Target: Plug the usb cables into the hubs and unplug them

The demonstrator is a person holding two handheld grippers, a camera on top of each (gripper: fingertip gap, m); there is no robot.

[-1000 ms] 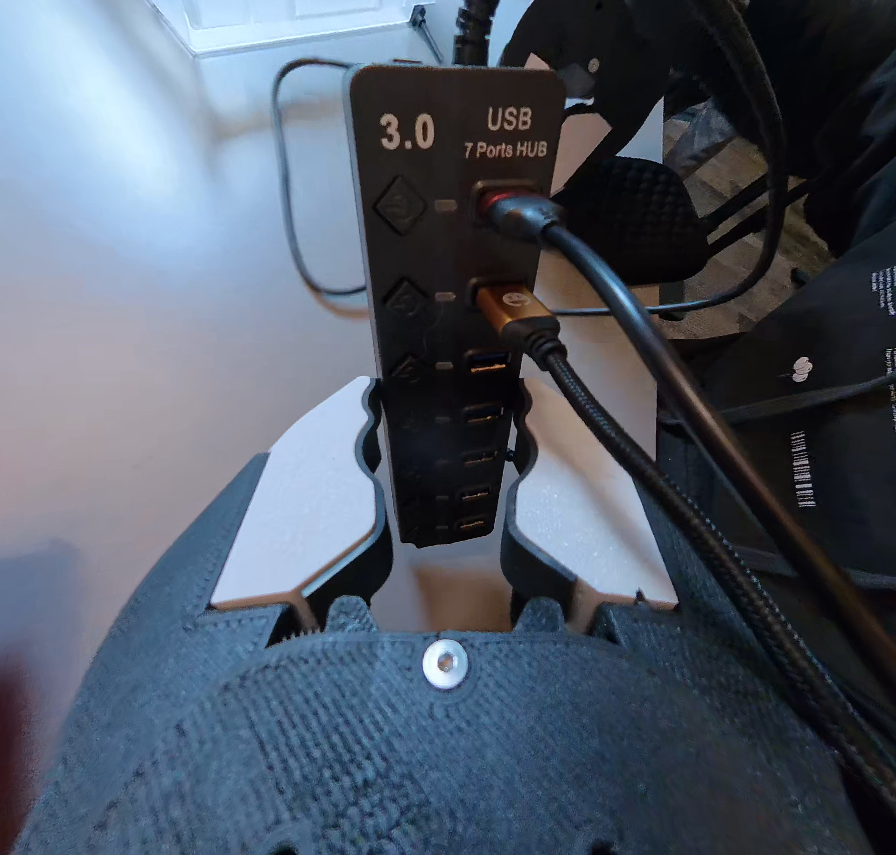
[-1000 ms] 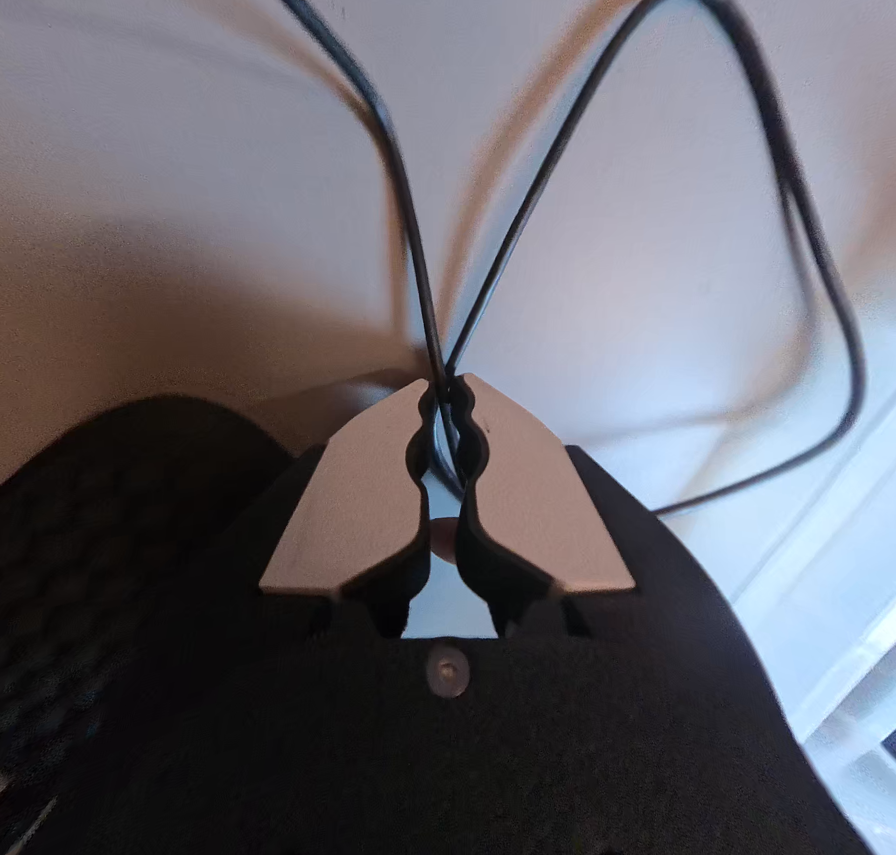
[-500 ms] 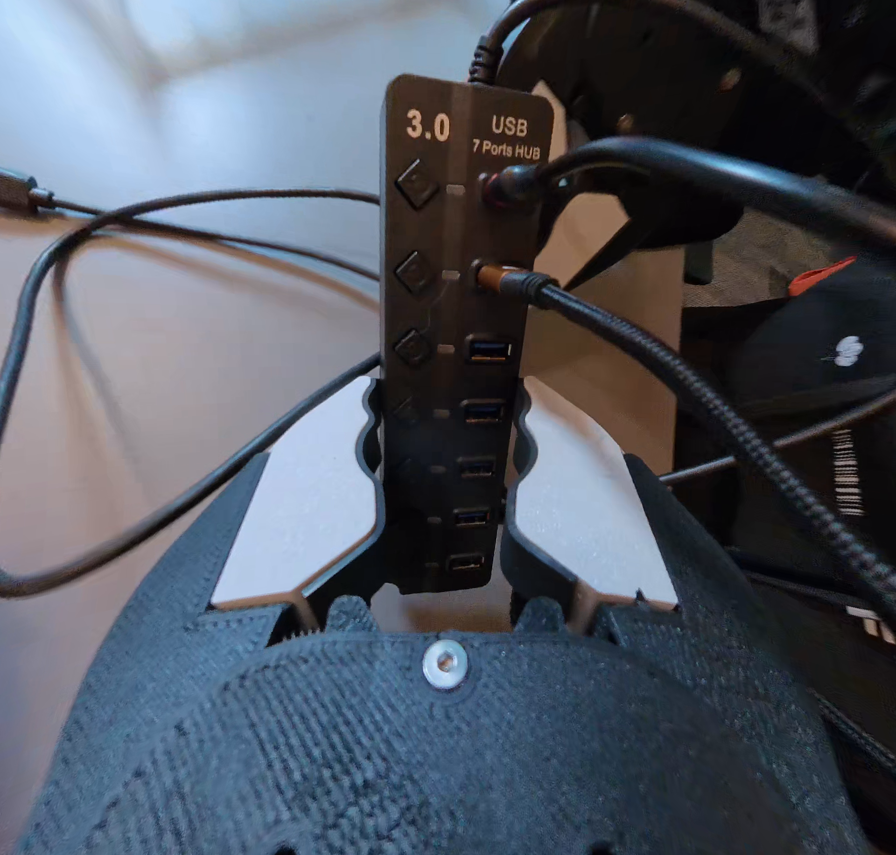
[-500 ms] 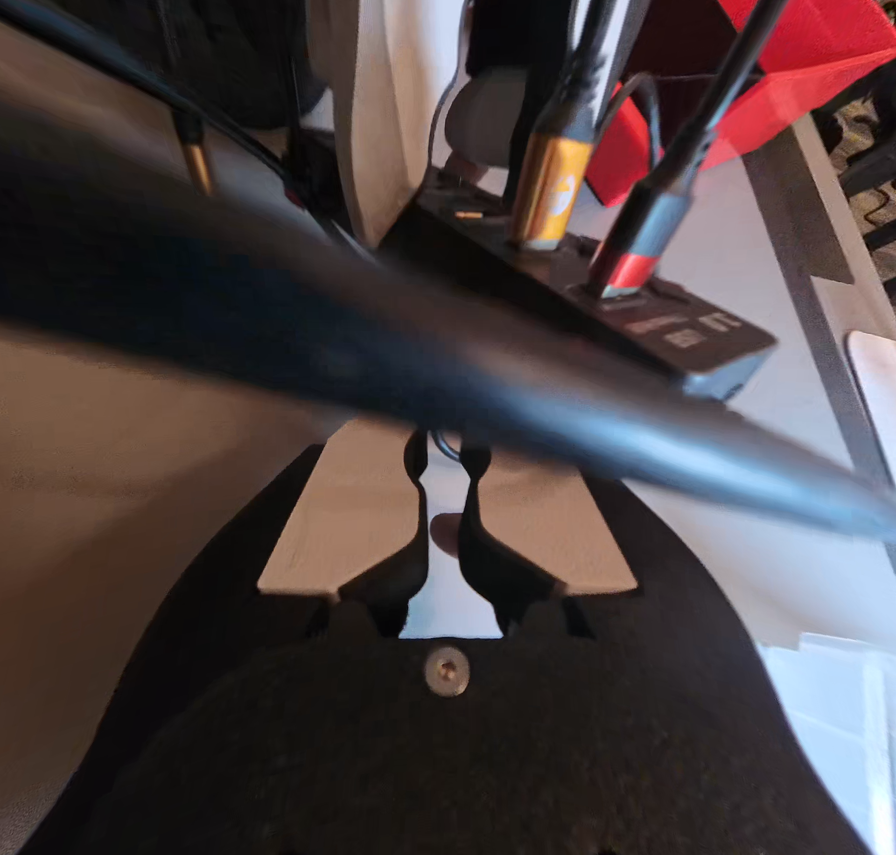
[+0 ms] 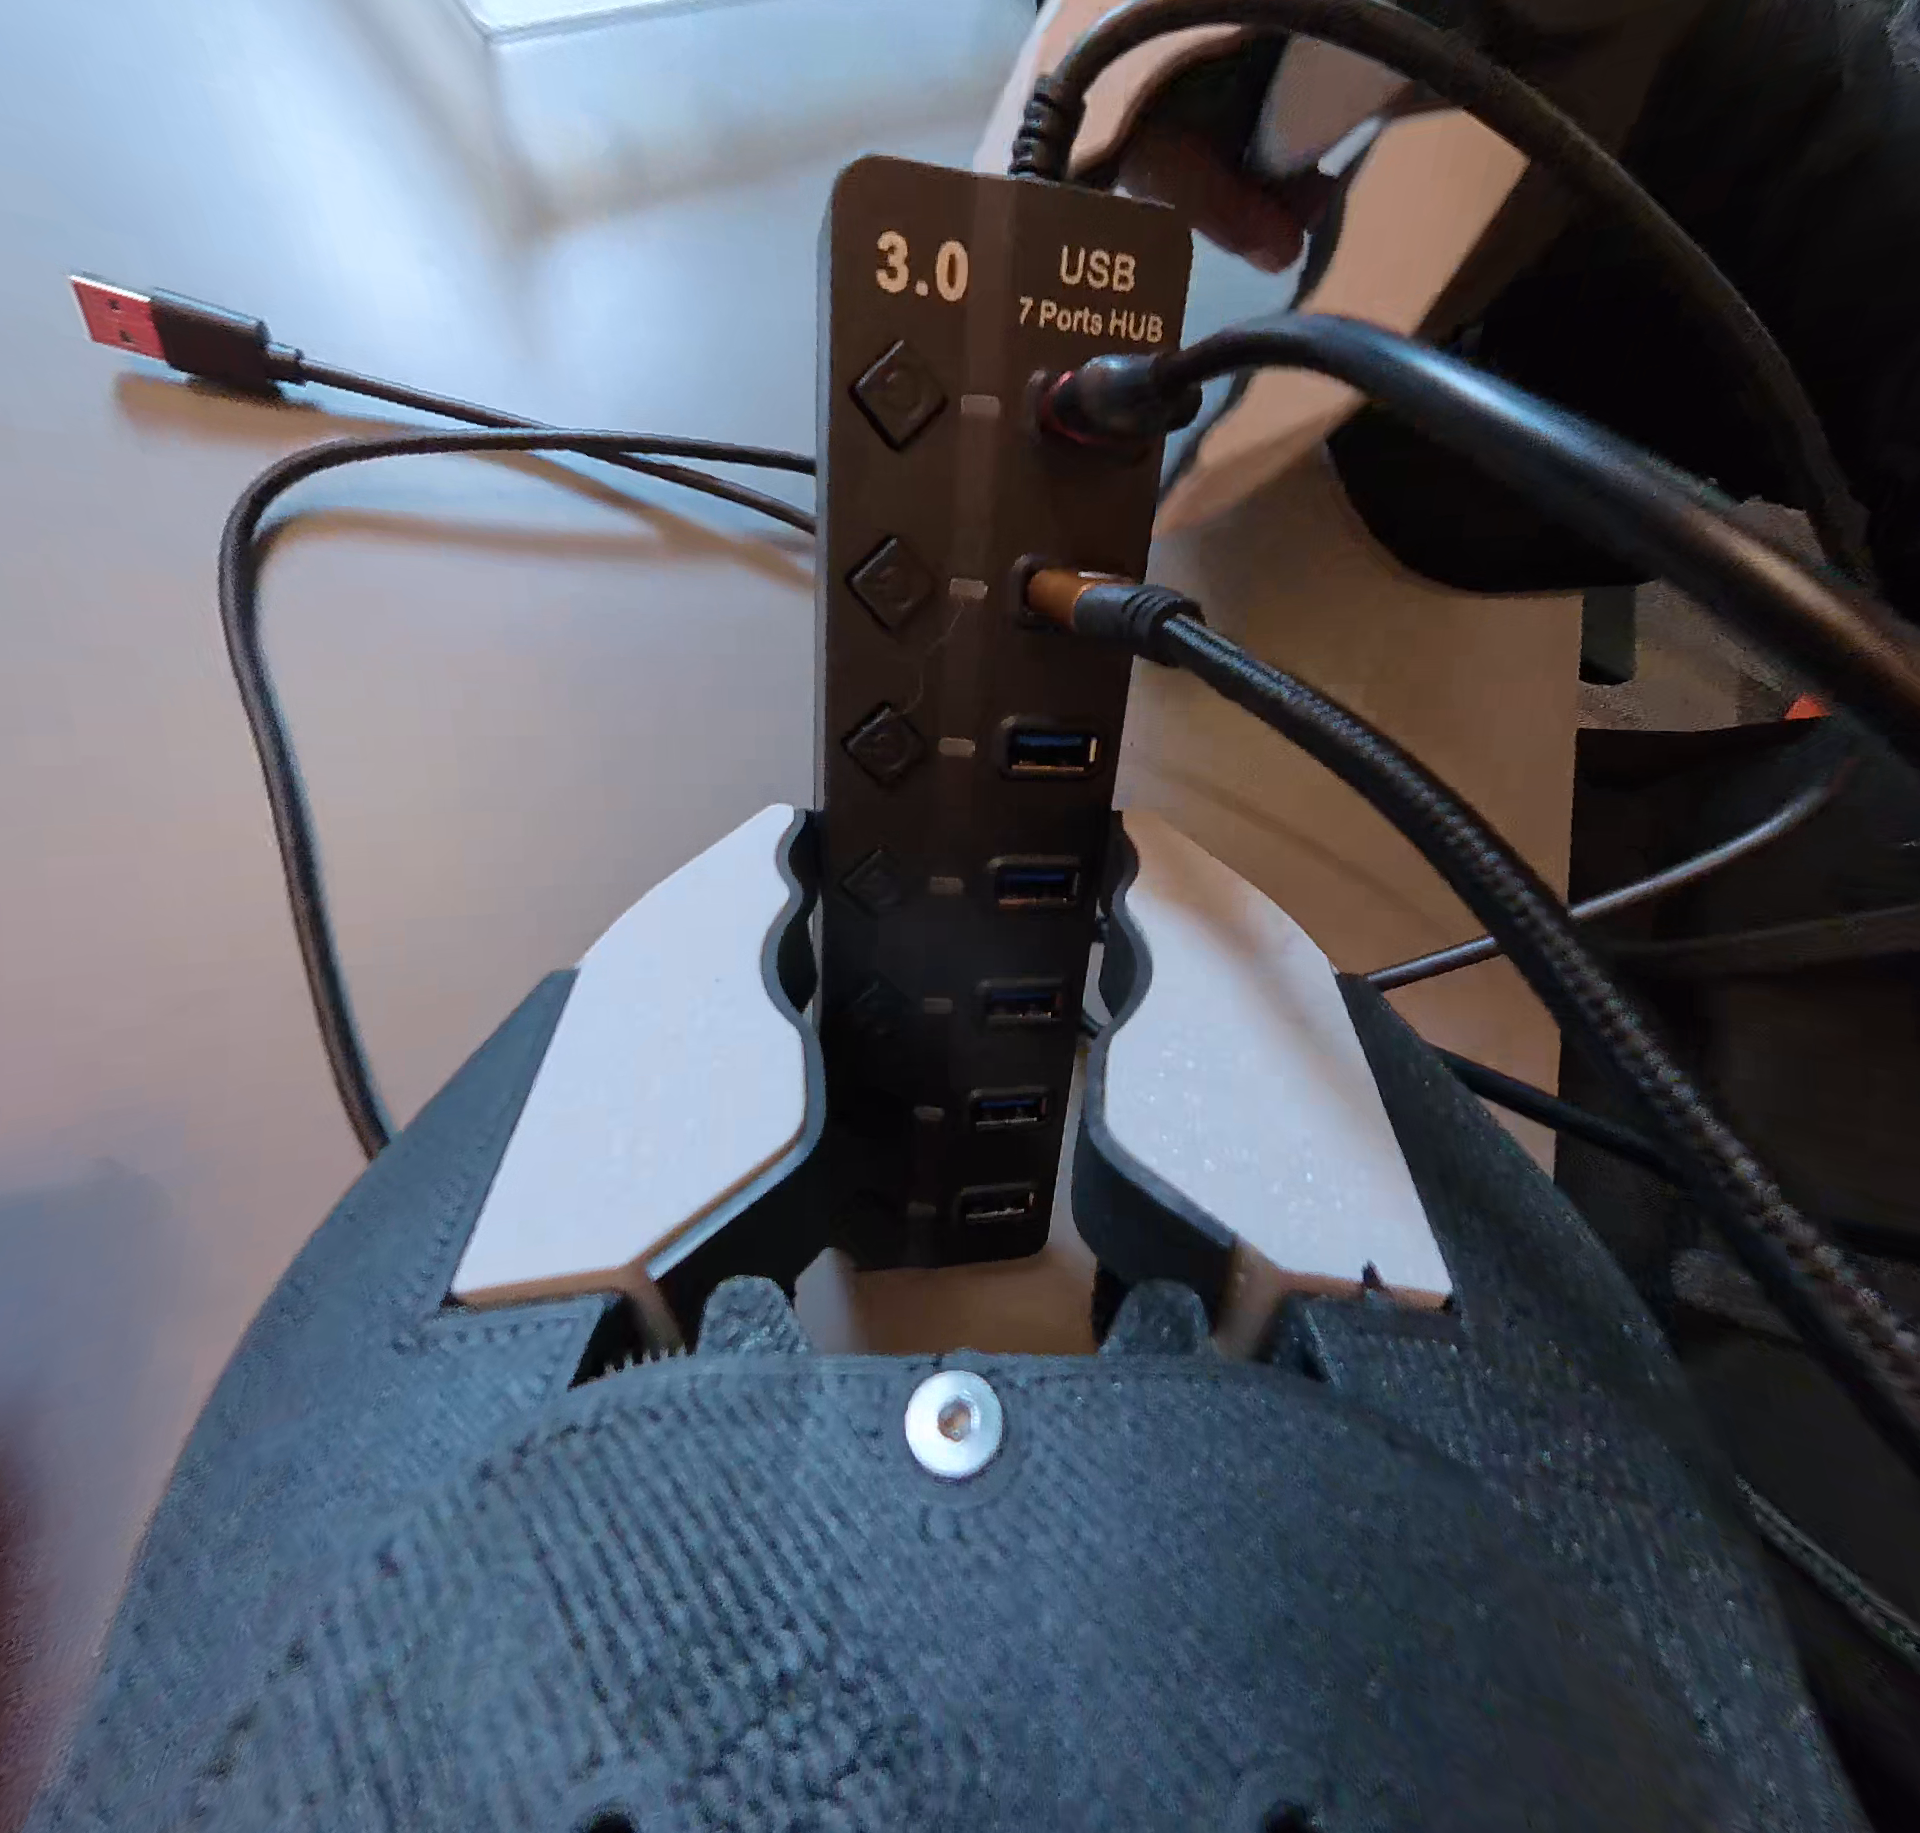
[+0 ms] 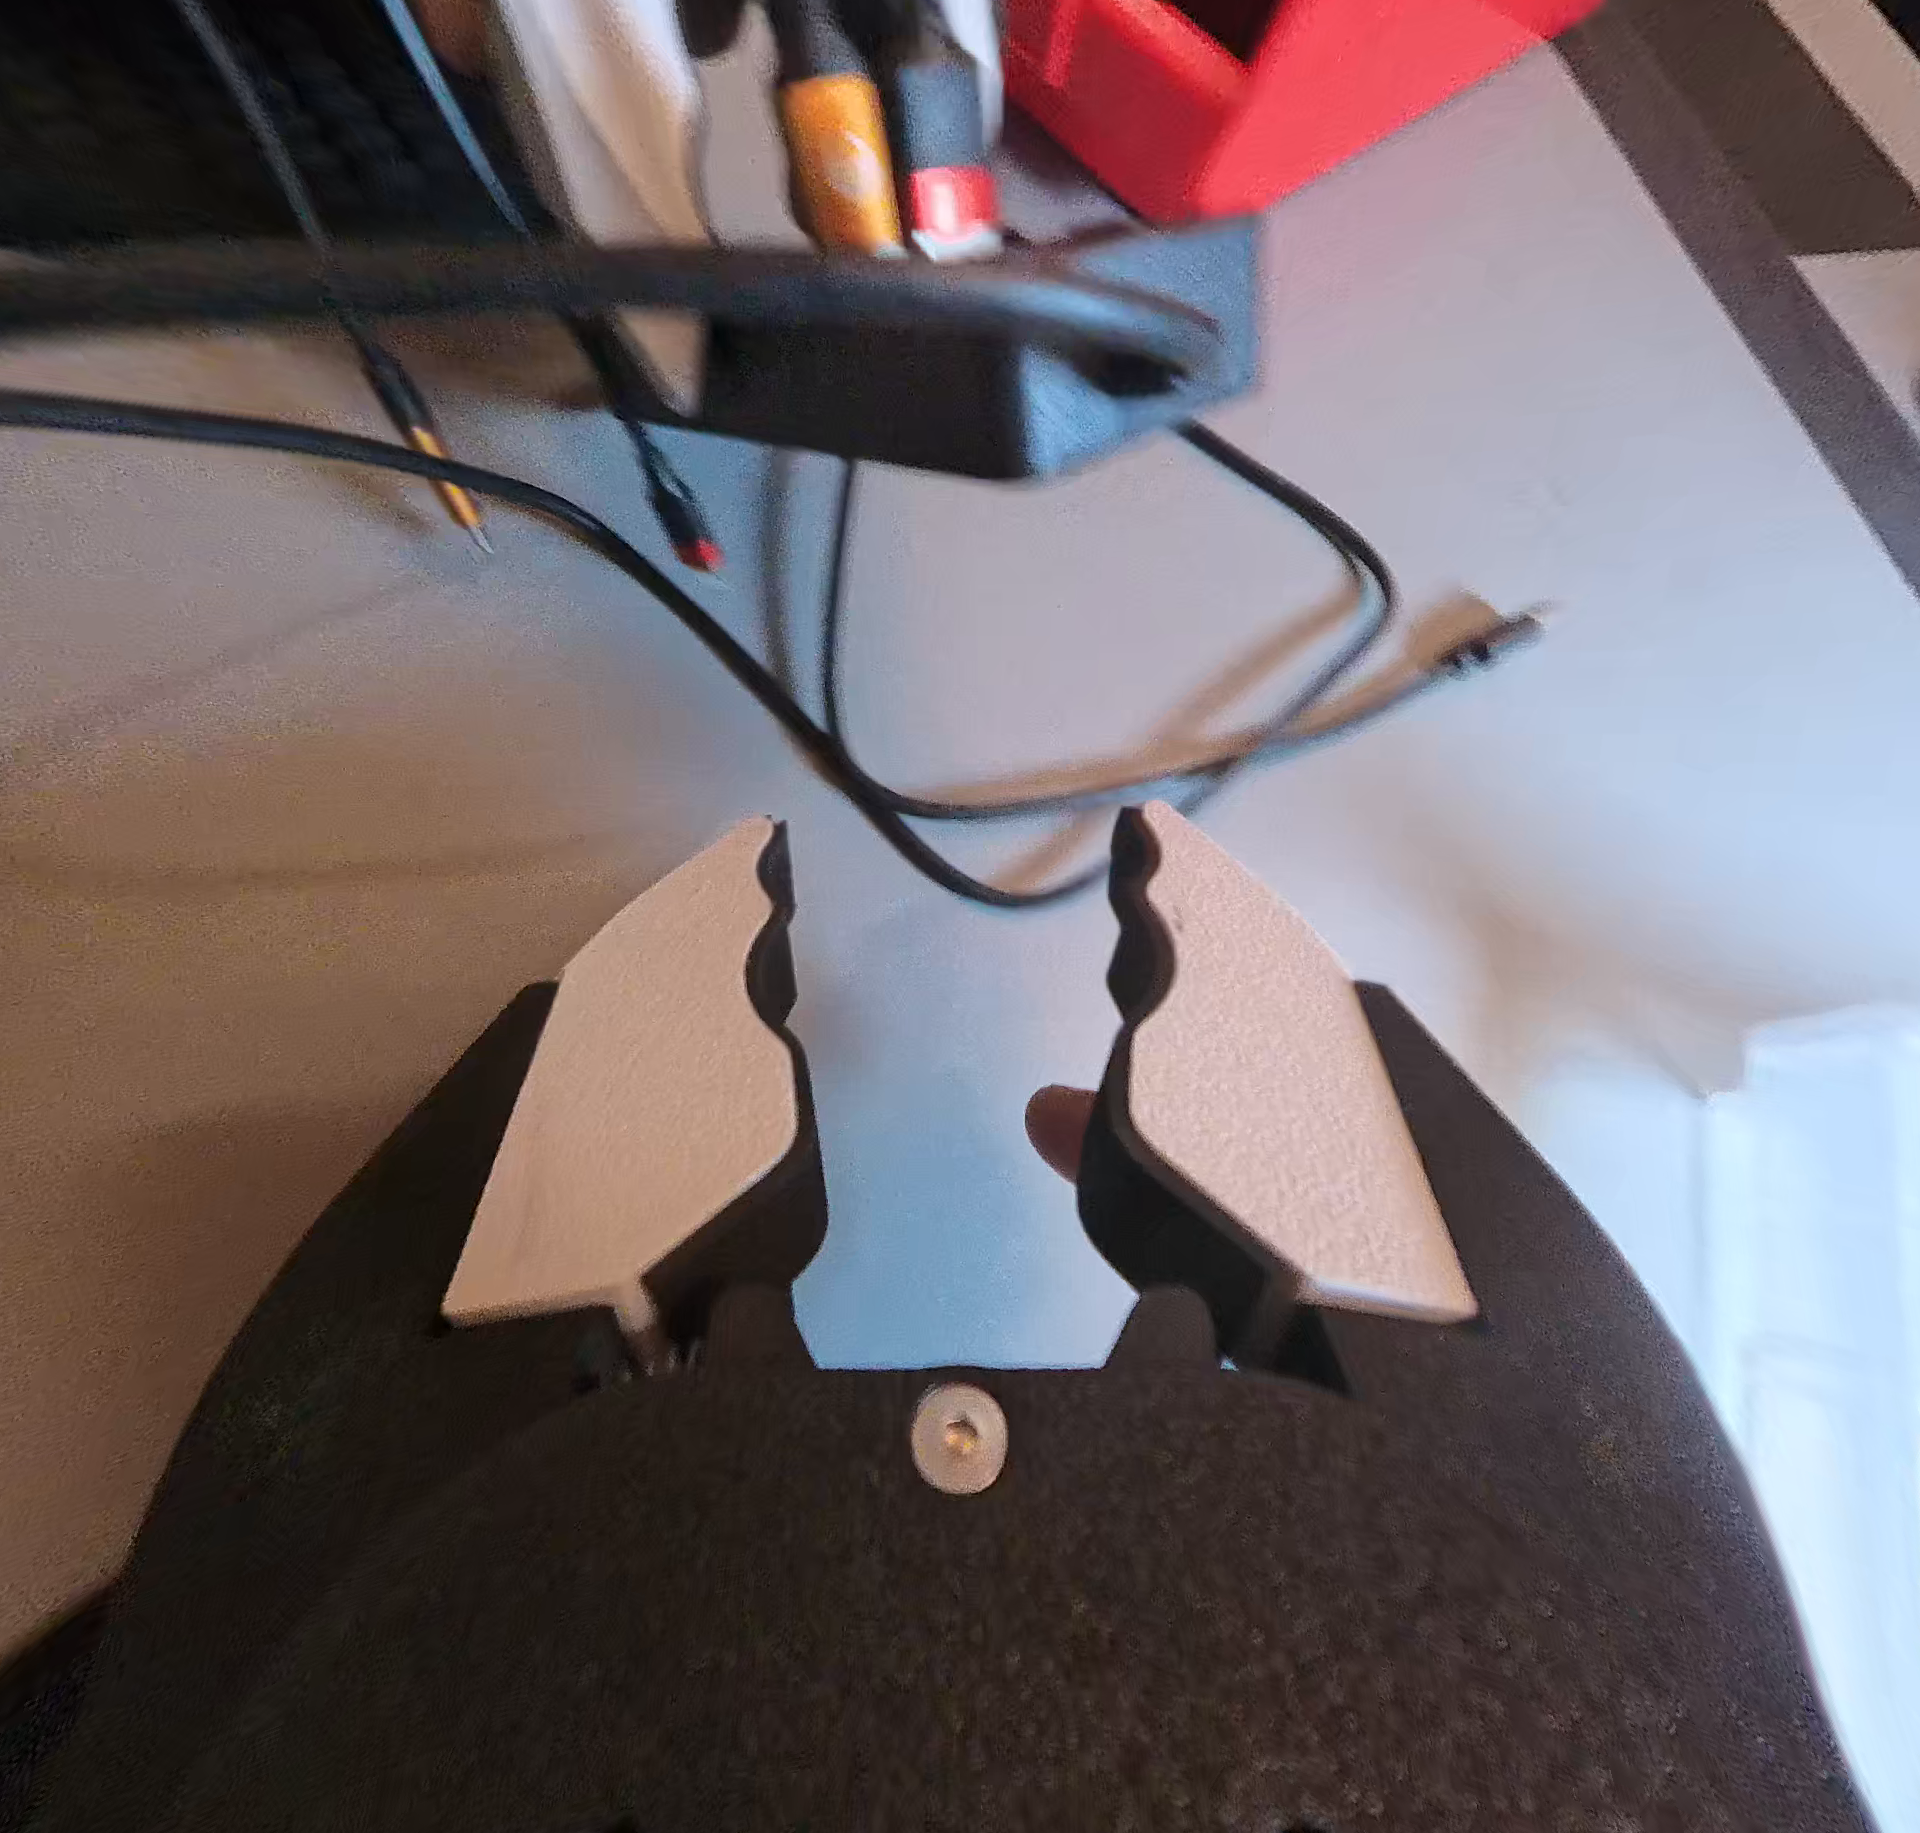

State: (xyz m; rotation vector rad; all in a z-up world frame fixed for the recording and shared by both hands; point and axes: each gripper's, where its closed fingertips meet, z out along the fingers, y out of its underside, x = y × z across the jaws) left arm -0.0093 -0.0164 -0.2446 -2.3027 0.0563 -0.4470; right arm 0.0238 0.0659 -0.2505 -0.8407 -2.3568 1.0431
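Since a second ago the right gripper has let go of the thin cable and spread wide, empty, above bare white table. Loose red-tipped plug lies far left, open tabletop around it. Left gripper clamps the black hub's lower end; gold plug and smooth black plug occupy the top two ports. Red box is cut off at the frame edge. Right view blurred.
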